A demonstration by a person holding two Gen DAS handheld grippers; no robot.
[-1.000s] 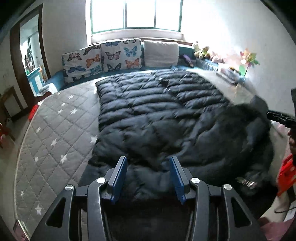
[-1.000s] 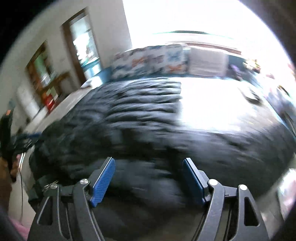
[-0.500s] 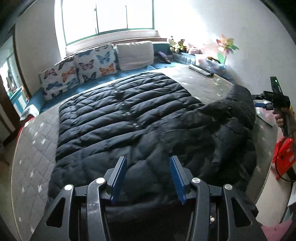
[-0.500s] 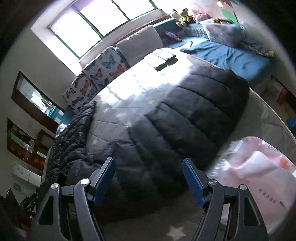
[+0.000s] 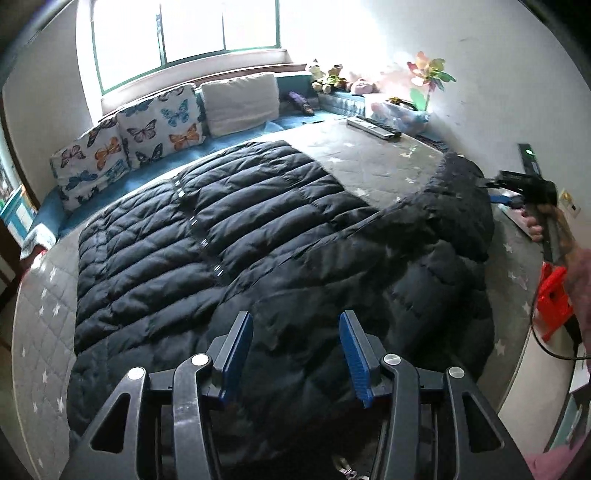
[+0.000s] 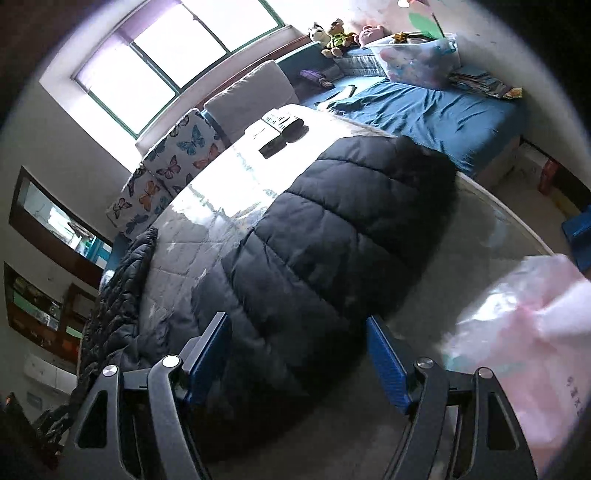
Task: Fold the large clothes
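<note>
A large black quilted down coat lies spread on a grey star-patterned mattress. My left gripper is open above the coat's near hem, holding nothing. A sleeve lies out to the right. My right gripper is open, its fingers on either side of the sleeve's near end; I cannot tell if they touch it. In the left wrist view the right gripper shows at the sleeve's far tip.
Butterfly pillows and a grey cushion line the window side. Stuffed toys, a plastic bin and a blue bench lie beyond. A remote lies on the mattress. A pink bag is near right.
The left gripper has moved right along the hem. The right gripper swung out to the sleeve and closed in on its end; its view went from blur to steady.
</note>
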